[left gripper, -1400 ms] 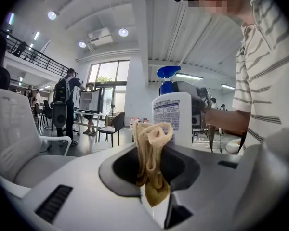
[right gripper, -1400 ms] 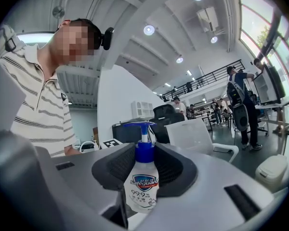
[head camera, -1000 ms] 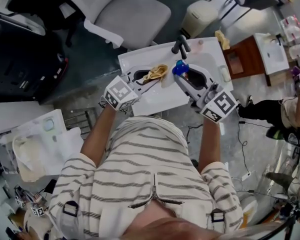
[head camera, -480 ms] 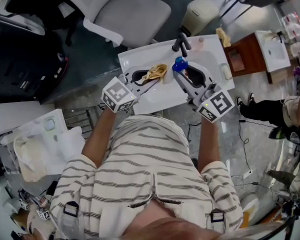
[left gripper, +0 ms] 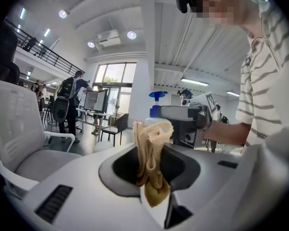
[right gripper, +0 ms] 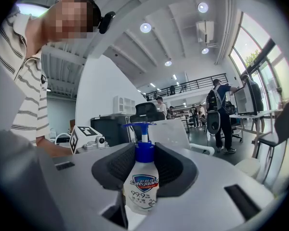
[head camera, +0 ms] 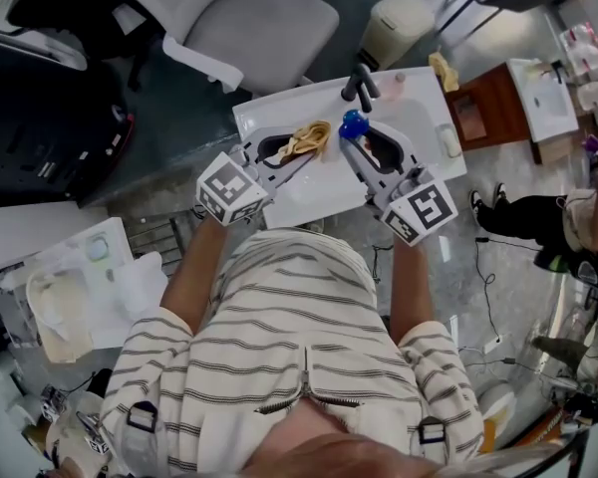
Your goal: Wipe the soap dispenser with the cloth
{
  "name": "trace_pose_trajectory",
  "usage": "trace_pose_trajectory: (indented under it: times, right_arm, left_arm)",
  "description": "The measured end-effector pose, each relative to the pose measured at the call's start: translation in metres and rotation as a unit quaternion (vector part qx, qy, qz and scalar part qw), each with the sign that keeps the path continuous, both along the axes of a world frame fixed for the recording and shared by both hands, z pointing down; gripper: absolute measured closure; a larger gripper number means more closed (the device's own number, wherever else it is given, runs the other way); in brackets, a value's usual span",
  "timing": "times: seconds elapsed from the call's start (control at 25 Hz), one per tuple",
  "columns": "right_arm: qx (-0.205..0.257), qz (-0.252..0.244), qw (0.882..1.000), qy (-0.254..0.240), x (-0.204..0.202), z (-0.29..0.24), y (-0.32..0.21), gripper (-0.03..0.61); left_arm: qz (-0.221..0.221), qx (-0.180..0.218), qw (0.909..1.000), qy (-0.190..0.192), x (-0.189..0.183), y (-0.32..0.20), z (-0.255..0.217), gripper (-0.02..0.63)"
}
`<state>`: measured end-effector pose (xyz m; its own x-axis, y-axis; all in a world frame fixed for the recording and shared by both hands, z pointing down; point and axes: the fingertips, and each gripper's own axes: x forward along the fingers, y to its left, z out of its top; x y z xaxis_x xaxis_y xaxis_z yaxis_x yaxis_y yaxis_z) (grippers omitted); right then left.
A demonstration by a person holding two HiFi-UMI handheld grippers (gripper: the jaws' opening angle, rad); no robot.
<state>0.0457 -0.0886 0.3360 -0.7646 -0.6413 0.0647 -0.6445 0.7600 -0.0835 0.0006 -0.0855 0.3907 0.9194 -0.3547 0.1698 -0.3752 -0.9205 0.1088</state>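
Soap dispenser [right gripper: 141, 184] has its sides hidden by right gripper [right gripper: 142, 150].

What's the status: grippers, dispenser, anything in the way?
Left gripper shut on the tan cloth. Right gripper shut on the Safeguard soap dispenser, upright. Cloth close beside the dispenser, contact unclear. Dark faucet beyond, not between them.
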Motion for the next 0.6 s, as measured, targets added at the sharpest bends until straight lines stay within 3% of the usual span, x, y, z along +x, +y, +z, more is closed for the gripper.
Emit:
trace_pose_trajectory:
  times: [0.6]
  right_arm:
    - [-0.013, 0.015, 1.0, -0.003, 0.003, 0.008, -0.007, 0.451]
  left_arm:
    - [-0.01, 0.015, 0.9998, 0.009, 0.008, -0.014, -0.012, 0.518]
